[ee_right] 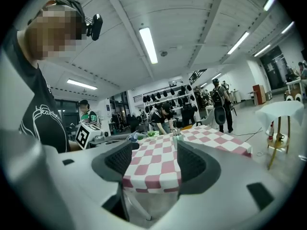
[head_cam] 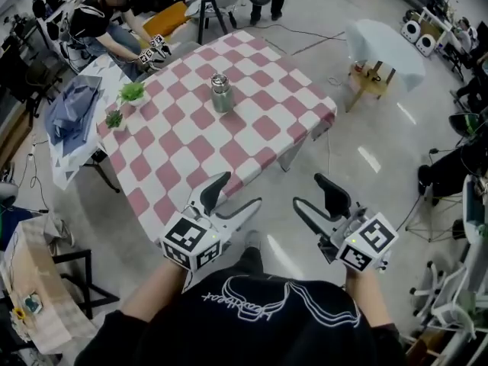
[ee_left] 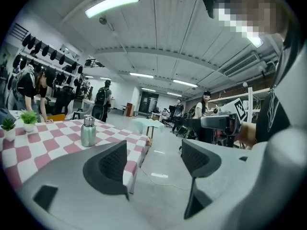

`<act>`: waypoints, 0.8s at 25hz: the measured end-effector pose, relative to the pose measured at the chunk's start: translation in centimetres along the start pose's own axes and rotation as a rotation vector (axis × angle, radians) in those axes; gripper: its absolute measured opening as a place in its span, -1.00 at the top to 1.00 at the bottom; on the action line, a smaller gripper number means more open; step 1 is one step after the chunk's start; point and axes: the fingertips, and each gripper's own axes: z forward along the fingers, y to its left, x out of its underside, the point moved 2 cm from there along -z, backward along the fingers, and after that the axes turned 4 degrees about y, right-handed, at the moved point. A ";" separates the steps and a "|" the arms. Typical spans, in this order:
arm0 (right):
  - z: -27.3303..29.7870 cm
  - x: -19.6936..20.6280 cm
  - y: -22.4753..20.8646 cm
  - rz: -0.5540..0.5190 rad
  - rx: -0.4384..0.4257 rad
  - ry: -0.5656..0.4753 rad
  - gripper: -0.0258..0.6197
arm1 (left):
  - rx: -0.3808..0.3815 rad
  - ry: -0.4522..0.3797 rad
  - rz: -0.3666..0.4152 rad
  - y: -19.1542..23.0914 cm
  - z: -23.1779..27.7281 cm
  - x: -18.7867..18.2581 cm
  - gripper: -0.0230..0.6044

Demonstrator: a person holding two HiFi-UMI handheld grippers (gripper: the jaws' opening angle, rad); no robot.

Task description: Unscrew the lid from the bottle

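Grey plastic, the left tongs [head_cam: 238, 191] stand wide apart at the lower middle of the head view, with nothing between them and touching nothing. Just to their right the right tongs [head_cam: 309, 191] gape likewise, empty. Both hang by the near edge of the pink-and-white checked worktop [head_cam: 252, 132]. Well beyond, toward the upper middle of the frame, the small brushed-steel bottle [head_cam: 220, 97] stands upright on the worktop. Its round metal lid [head_cam: 219, 79] is on top, far from both tongs. Two small green potted plants [head_cam: 133, 92] sit further left.
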 end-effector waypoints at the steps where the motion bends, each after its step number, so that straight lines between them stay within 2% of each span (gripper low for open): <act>1: 1.1 -0.2 -1.3 0.006 -0.007 0.011 0.03 | -0.009 0.005 -0.001 1.4 1.1 -0.2 -0.17; 7: 6.7 -2.2 -7.4 -0.003 -0.032 0.035 0.01 | -0.022 0.065 -0.010 8.3 5.9 -0.9 -0.17; 15: 12.1 -4.0 -11.5 -0.026 -0.105 0.050 0.01 | -0.207 0.122 0.004 16.4 9.5 -0.2 -0.17; 20: 16.0 -5.4 -13.7 -0.067 -0.205 0.078 0.02 | -0.304 0.128 -0.042 20.3 11.5 0.0 -0.17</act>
